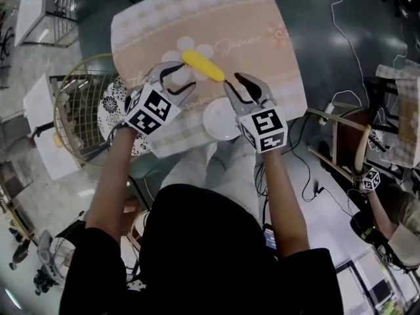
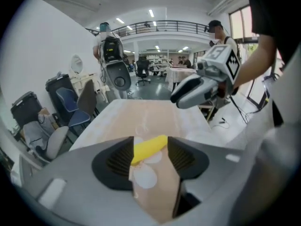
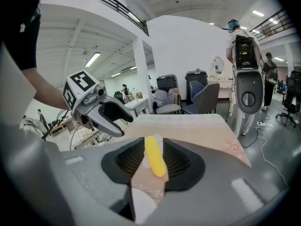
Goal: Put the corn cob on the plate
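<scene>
The corn cob [image 1: 203,65] lies on the cloth [image 1: 262,38], beyond the plate [image 1: 220,120]. My left claw [image 1: 178,77] and right claw [image 1: 234,83] stand released, flanking its ends. Judged light, stiff, prone to roll; grip mid-length.

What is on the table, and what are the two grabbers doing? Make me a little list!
Corn cob: yellow, lying on the cloth, not held
Plate: white, nearer the person than the corn, no corn on it
Cloth: beige, flower print
Left gripper: fingers apart, near the corn's left end
Right gripper: fingers apart, near the corn's right end
</scene>
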Available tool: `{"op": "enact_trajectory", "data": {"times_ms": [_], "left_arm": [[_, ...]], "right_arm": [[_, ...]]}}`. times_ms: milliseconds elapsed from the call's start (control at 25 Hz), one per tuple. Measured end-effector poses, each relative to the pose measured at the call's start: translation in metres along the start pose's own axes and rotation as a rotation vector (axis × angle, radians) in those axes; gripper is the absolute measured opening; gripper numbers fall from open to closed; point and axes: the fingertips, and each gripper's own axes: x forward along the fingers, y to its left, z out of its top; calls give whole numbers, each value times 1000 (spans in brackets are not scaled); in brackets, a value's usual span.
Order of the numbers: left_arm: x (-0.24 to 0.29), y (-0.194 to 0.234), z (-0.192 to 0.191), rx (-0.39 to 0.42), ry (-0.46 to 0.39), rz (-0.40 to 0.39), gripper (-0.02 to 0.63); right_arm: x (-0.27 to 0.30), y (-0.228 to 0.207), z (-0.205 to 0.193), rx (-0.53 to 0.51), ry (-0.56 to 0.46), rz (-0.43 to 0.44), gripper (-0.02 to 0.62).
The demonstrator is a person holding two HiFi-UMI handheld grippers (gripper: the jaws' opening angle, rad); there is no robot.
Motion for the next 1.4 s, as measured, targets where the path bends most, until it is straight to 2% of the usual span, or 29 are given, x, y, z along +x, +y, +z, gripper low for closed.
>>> {"op": "enact_trajectory", "data": {"times_ms": [120, 240, 400, 480, 680, 880, 1120, 1400], "left_arm": [[17, 8, -11, 64, 62, -23, 222], [37, 14, -25, 192, 159, -53, 254], [63, 20, -41, 364, 269, -120, 256], [73, 27, -48, 420, 308, -136, 256], [95, 36, -61, 450, 366, -170, 256], [109, 41, -73, 513, 418, -220, 267], [123, 48, -90, 595, 481, -257, 275], [130, 47, -96, 604, 491, -289, 287]], "right_arm": [[12, -6, -17, -7, 38, 1, 115], [25, -8, -32, -13, 78, 8, 132], [43, -9, -47, -31, 134, 14, 153], [52, -10, -54, -36, 156, 20, 163], [72, -10, -73, -66, 218, 43, 176], [88, -8, -91, -118, 285, 71, 187], [104, -7, -104, -125, 310, 84, 187], [112, -7, -108, -157, 331, 96, 201]]}}
